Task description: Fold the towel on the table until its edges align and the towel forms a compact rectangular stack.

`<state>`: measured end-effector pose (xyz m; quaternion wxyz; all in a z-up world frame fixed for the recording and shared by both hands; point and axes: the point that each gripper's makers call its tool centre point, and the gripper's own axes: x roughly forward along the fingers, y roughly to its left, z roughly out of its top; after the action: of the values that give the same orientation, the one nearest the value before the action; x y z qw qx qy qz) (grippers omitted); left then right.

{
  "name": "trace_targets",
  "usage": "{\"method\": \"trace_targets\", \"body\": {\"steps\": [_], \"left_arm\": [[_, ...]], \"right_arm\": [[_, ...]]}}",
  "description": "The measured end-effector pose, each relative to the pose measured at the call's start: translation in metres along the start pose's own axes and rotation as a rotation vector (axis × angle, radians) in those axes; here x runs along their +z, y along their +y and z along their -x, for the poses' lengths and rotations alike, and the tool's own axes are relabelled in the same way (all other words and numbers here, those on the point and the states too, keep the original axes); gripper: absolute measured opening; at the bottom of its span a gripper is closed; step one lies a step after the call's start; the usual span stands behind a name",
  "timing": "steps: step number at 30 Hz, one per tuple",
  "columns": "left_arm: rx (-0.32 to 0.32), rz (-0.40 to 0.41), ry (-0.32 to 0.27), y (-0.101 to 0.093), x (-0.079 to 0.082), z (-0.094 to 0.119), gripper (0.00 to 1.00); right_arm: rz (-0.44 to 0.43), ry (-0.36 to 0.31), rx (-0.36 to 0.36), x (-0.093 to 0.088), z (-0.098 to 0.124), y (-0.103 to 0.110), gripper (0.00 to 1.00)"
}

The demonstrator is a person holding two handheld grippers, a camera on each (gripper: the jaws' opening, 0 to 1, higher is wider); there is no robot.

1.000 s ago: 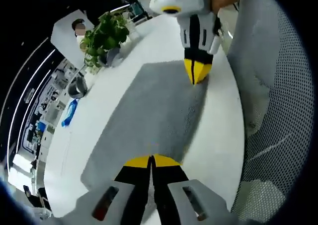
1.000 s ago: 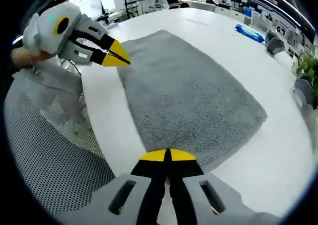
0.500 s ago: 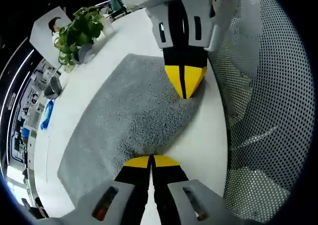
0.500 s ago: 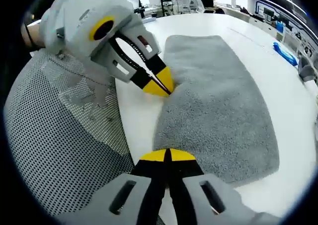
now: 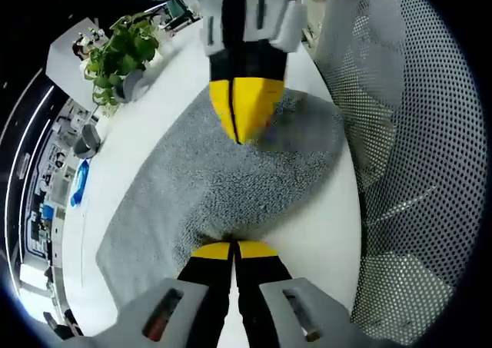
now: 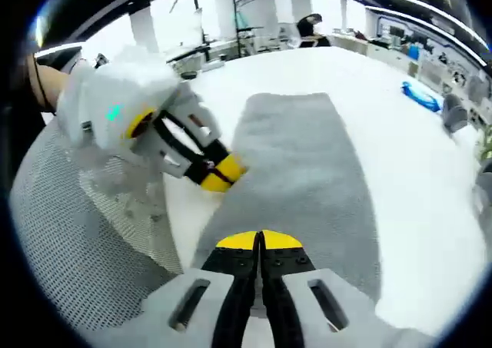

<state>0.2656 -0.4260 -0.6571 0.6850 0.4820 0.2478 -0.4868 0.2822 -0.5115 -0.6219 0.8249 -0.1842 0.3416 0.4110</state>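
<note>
Grey towel (image 5: pixel 231 187) spread on white table (image 5: pixel 146 133), near edge lifted and bunched at both grippers. Left gripper (image 5: pixel 233 250) at bottom of left gripper view, yellow tips pressed together, pinching towel's near hem. Right gripper (image 5: pixel 244 114) entering same view from top, jaws closed, tips down on towel near its edge; fabric there blurred.

In right gripper view, towel (image 6: pixel 307 164) running away as a long strip across table (image 6: pixel 415 171). Right gripper (image 6: pixel 260 242) at bottom, yellow tips closed together on towel's near edge. Left gripper (image 6: pixel 219 171) coming in from left, tips together at towel's side edge, held by a hand (image 6: pixel 50 87) barely seen at far left.

Mesh chair (image 5: pixel 415 148) just beside table edge, next to towel. Potted plant (image 5: pixel 123 52) at far side of table, well apart from towel. Blue object (image 6: pixel 423 98) lying on table beyond towel; too small to identify. Office clutter in background.
</note>
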Motion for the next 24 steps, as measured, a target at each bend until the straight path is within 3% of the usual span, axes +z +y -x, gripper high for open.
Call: {"method": "trace_targets", "body": {"steps": [1,3,4,5,6,8,11,15,19,22,23,24], "left_arm": [[0.0,-0.001,-0.001,0.0,0.0,0.0,0.01],[-0.002,0.004,-0.003,0.0,0.0,0.0,0.01],[-0.004,0.009,-0.003,0.0,0.0,0.0,0.01],[-0.004,0.013,-0.003,0.001,0.0,-0.001,0.01],[-0.004,0.014,-0.003,0.001,0.0,-0.001,0.01],[-0.002,0.007,-0.002,0.001,0.0,-0.001,0.01],[0.003,0.002,0.003,0.003,-0.001,-0.001,0.01],[0.023,0.008,0.025,0.007,-0.007,-0.001,0.01],[0.078,0.107,0.083,0.019,-0.02,-0.002,0.01],[0.109,0.135,0.113,0.027,-0.03,-0.001,0.01],[0.142,0.13,0.194,0.035,-0.045,0.005,0.01],[0.127,0.096,0.206,0.035,-0.049,0.006,0.01]], "right_arm": [[0.006,0.037,-0.024,-0.01,0.0,-0.006,0.0],[-0.051,0.281,0.0,-0.062,0.0,-0.002,0.0],[-0.076,0.179,-0.02,-0.052,-0.003,0.0,0.0],[-0.009,0.179,0.015,-0.042,0.002,0.0,0.0],[-0.08,0.229,-0.012,-0.048,0.009,0.002,0.0],[-0.006,0.235,-0.011,-0.049,0.002,0.005,0.0],[-0.019,0.255,-0.002,-0.052,-0.004,0.011,0.0],[0.023,0.255,0.073,-0.053,-0.002,0.026,0.0],[-0.046,0.225,0.173,-0.048,-0.004,0.049,0.0],[-0.055,0.206,0.24,-0.044,-0.007,0.063,0.0],[-0.042,0.208,0.252,-0.044,-0.007,0.066,0.0],[-0.028,0.208,0.249,-0.044,-0.008,0.066,0.0]]}}
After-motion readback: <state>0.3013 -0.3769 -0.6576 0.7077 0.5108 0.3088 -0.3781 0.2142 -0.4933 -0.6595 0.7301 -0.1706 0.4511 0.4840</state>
